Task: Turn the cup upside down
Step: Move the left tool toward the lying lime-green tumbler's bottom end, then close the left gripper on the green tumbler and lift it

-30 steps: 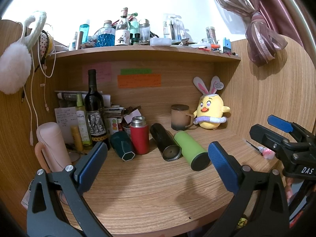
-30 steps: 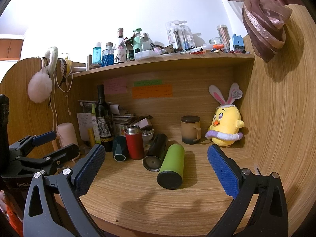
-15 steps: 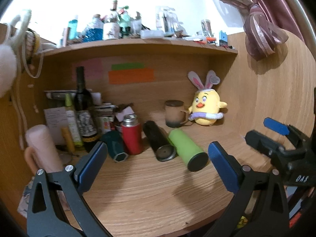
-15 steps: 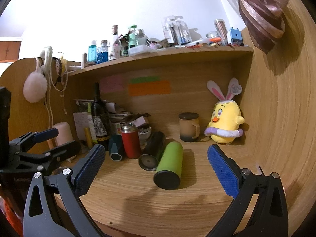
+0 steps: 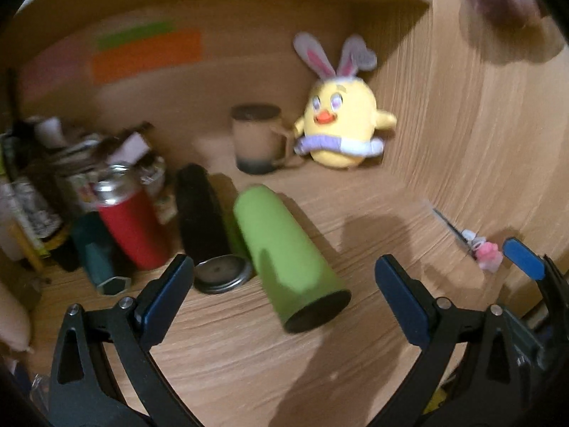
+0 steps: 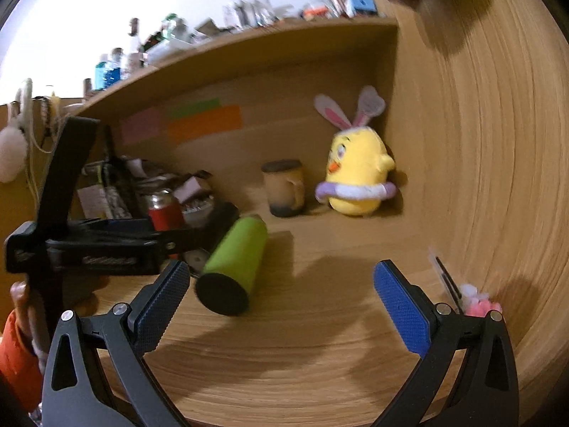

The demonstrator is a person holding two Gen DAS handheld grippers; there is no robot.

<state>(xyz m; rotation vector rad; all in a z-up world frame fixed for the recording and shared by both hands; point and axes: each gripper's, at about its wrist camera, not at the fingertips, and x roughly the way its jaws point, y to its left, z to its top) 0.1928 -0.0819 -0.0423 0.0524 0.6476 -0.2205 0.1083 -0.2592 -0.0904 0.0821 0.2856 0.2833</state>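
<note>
A green cup (image 5: pixel 284 252) lies on its side on the wooden desk, its dark end toward me; it also shows in the right wrist view (image 6: pixel 234 263). My left gripper (image 5: pixel 282 295) is open and empty, with the cup's near end between its fingers. My right gripper (image 6: pixel 281 300) is open and empty, just right of the cup. A brown mug (image 5: pixel 256 138) stands upright at the back, also in the right wrist view (image 6: pixel 284 186).
A black cup (image 5: pixel 202 220) lies left of the green one, beside a red flask (image 5: pixel 131 224) and a teal cup (image 5: pixel 99 259). A yellow plush chick (image 5: pixel 339 124) sits at the back right. Small pink clutter (image 5: pixel 485 249) lies by the right wall.
Both grippers have moved forward and lower toward the green cup. The left gripper now reaches around the cup's near end. Both stay open.
</note>
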